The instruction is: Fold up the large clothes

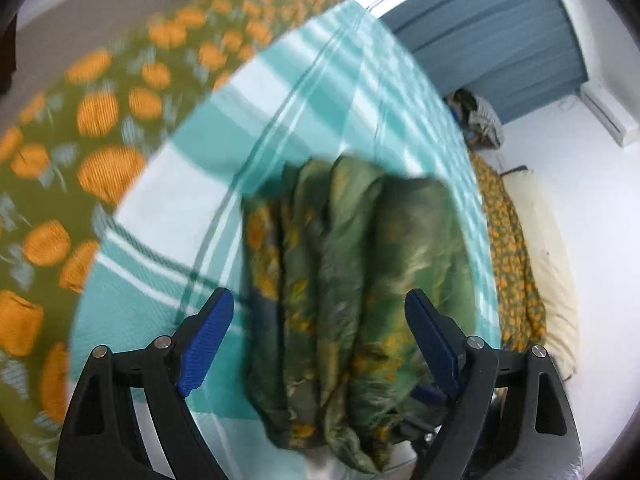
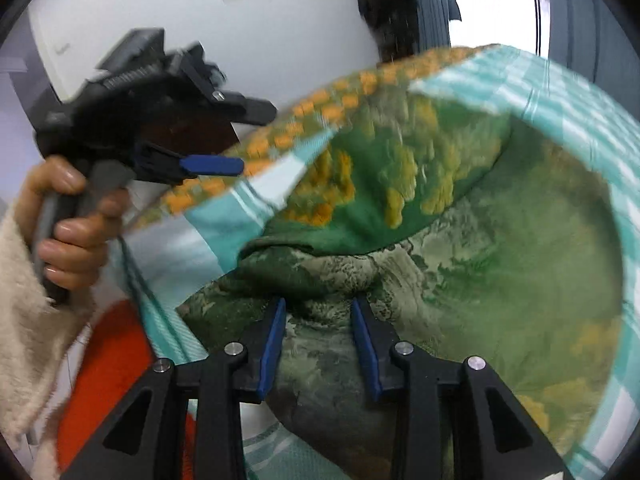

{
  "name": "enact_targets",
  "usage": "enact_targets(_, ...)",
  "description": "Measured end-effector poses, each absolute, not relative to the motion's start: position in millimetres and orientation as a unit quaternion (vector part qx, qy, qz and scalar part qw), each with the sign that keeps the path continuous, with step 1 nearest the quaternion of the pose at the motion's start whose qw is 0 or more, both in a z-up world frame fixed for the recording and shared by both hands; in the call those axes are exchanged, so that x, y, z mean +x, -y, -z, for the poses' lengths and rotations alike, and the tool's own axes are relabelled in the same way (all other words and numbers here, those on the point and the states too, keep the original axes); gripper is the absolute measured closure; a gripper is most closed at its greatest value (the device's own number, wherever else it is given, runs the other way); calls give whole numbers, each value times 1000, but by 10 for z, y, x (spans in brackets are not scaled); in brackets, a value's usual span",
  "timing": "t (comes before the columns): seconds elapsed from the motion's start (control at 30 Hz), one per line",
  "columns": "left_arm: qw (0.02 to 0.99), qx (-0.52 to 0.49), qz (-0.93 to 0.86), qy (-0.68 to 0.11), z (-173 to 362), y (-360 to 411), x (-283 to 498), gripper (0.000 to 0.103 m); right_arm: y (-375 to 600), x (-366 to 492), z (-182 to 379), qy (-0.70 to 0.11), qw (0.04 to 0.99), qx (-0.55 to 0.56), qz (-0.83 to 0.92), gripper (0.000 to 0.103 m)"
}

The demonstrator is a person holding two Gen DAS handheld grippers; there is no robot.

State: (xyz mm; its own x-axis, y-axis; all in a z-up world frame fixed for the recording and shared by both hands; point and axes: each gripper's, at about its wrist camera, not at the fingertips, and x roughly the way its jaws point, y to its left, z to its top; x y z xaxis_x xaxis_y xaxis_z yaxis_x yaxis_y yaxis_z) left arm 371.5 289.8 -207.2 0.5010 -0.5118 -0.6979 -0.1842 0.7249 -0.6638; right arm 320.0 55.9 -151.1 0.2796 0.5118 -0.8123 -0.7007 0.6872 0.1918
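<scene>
Garment [image 1: 340, 280]: folded green bundle, long axis laid along the left claw's [image 1: 320, 336] line of sight.
Left claw: released, nothing gripped.
Right claw [image 2: 319, 344]: clenched on the garment's edge, nearer.

Two wrist fisheyes, both angled down, close over the same green garment [image 1: 340, 280] (teal blanket [image 1: 168, 208] beneath)

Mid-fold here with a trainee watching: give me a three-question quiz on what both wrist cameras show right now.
1. True or false: the left gripper is clamped on the green garment.
2. Which gripper has garment cloth between its fingers? A) left B) right C) neither
3. Fill in: the garment lies on a teal ____ cloth.

Key:
1. False; its jaws stand wide, clear of the fabric.
2. B; the right gripper has bunched fabric between its fingers.
3. Checked.
</scene>
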Motion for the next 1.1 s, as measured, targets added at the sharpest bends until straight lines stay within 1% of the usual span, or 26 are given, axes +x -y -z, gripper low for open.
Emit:
enact_targets(0.1,771,-389,140,-484,2275,-2833,3768,15,-608,3186,1543,-457,797,-118,-377,67)
enact_targets(0.17,757,-420,171,-470,2365,-2841,3764,13,-606,3156,1537,-459,796,-121,-375,67)
enact_targets(0.2,756,-419,180,-469,2370,-2821,3767,11,-608,3164,1540,-459,796,-121,-375,67)
enact_targets(0.27,761,-397,192,-476,2346,-2739,3748,9,-594,3175,1520,-458,796,-125,-374,67)
enact_targets(0.37,779,-331,201,-494,2223,-2463,3752,7,-636,3167,1538,-457,799,-129,-370,67)
enact_targets(0.47,791,-259,157,-532,2289,-2242,3844,3,-657,3166,1553,-453,801,-129,-369,67)
enact_targets(0.5,789,-253,134,-543,2349,-2219,3892,0,-637,3167,1543,-452,802,-129,-369,67)
enact_targets(0.6,781,-267,121,-551,2423,-2237,3942,0,-590,3125,1503,-455,801,-128,-369,67)
enact_targets(0.67,777,-271,124,-554,2429,-2257,3943,0,-455,3130,1363,-464,797,-113,-371,68)
enact_targets(0.7,775,-273,126,-556,2442,-2286,3939,0,-349,3133,1285,-466,797,-99,-372,67)
enact_targets(0.73,772,-278,129,-558,2459,-2314,3949,0,-190,3144,1190,-463,800,-79,-373,58)
enact_targets(0.77,769,-282,131,-559,2481,-2347,3961,0,69,3158,1073,-451,811,-50,-369,44)
enact_targets(0.8,766,-283,132,-561,2501,-2373,3961,0,284,3178,1011,-441,825,-35,-352,36)
enact_targets(0.83,764,-284,135,-564,2510,-2374,3975,0,457,3201,980,-434,837,-24,-333,25)
enact_targets(0.87,762,-285,137,-565,2521,-2374,3992,0,715,3256,983,-430,850,-8,-303,22)
enact_targets(0.9,759,-288,140,-567,2535,-2376,4007,0,958,3351,1062,-444,851,11,-280,22)
enact_targets(0.97,756,-292,146,-568,2569,-2385,4089,0,1241,3527,1284,-490,834,49,-248,22)
enact_targets(1.0,754,-293,148,-568,2592,-2384,4110,0,1358,3610,1441,-513,815,86,-254,21)
enact_targets(1.1,750,-298,155,-569,2619,-2416,4142,0,1491,3741,1813,-537,771,184,-288,21)
